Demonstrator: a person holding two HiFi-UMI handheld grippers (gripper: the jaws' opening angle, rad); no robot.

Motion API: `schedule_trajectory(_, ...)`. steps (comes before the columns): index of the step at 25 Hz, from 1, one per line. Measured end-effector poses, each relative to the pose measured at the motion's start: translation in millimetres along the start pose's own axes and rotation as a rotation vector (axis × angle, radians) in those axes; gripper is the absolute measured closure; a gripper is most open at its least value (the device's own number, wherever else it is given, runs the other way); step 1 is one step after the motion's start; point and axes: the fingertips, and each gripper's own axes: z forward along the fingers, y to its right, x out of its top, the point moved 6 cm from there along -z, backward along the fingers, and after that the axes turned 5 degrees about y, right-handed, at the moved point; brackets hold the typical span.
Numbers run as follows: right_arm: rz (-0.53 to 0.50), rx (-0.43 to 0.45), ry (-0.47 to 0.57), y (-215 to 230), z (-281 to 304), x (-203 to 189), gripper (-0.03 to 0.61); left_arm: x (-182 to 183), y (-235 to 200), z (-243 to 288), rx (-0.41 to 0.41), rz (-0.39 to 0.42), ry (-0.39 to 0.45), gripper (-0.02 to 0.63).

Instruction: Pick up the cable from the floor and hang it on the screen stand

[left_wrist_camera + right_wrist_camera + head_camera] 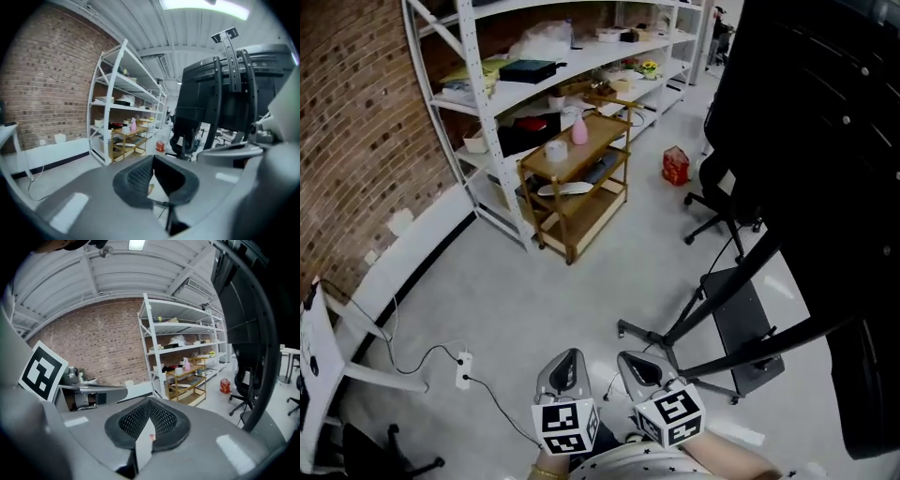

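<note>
1. Cable [495, 403], thin and black, lies on the grey floor [534, 300] near its left edge, below the brick wall [356, 141]. It loops past a white power strip [464, 367], then slants down and right toward the person.
2. Left gripper [570, 361] is at bottom centre with its jaws pressed together on nothing. The cable's near stretch lies just to its left and lower, so this gripper is the nearer one.
3. Right gripper [630, 364] is close beside it, jaws likewise closed and empty. It is farther from the cable and nearer the stand.
4. Screen stand [741, 323] rests its black base on the floor's right side, well apart from the cable, and rises to a large dark screen [825, 141].
5. Reaching the cable likely means going down and left with jaws spread across its slanting line.
</note>
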Motion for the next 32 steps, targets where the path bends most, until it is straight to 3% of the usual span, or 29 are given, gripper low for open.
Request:
schedule_trajectory(6, 0.118, -0.273, 0.017, 42, 54, -4, 0.580, 21, -9, 101, -0.273, 0.098, -0.077, 0.606)
schedule_trajectory(12, 0.211, -0.516, 0.004, 94, 80, -32, 0.580, -5, 9, 183, -0.467, 0.197, -0.156, 0.606)
schedule_trajectory(17, 0.313, -0.691, -0.047, 178, 93, -88, 0.579, -61, 45, 257, -0.564, 0.221, -0.226, 0.606)
schedule_trajectory(22, 0.375, -0.881, -0.082, 273, 122, -174, 0.578, -134, 72, 335, -0.612, 0.186, -0.270, 0.606)
schedule_trajectory(24, 0.400, -0.944, -0.085, 306, 136, -209, 0.518, -164, 84, 360, -0.648, 0.192, -0.266, 0.606)
schedule_trajectory(32, 0.470, -1.260, -0.089, 388, 173, -314, 0.465, -267, 93, 417, -0.690, 0.180, -0.300, 0.606)
